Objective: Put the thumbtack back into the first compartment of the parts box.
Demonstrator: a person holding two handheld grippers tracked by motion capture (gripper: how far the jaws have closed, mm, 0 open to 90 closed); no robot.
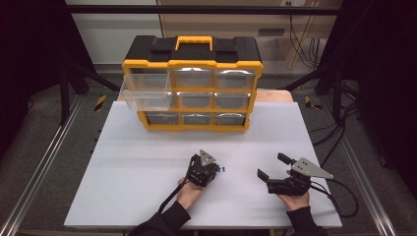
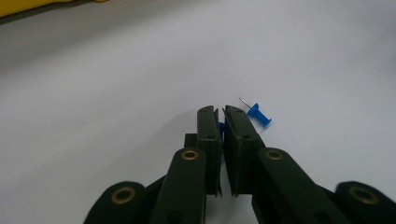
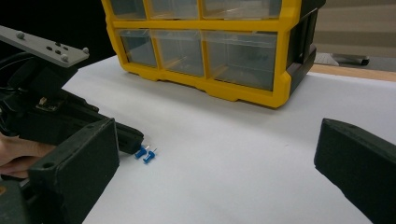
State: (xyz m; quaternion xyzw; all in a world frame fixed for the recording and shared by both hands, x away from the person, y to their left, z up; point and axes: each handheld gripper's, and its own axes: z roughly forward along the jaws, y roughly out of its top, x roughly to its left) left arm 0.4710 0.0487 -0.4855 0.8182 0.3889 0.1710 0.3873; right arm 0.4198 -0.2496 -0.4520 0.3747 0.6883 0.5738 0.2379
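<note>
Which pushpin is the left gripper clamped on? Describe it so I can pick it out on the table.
On the white table top, in front of the yellow and black drawer organiser, the left gripper has shut on one small blue plastic pushpin, of which a sliver shows between the pads. Its twin, the free blue pushpin, lies loose beside the jaws with its needle bare.

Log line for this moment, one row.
left claw: shut on blue pushpin | second pushpin: loose on table | right claw: open, idle
</note>
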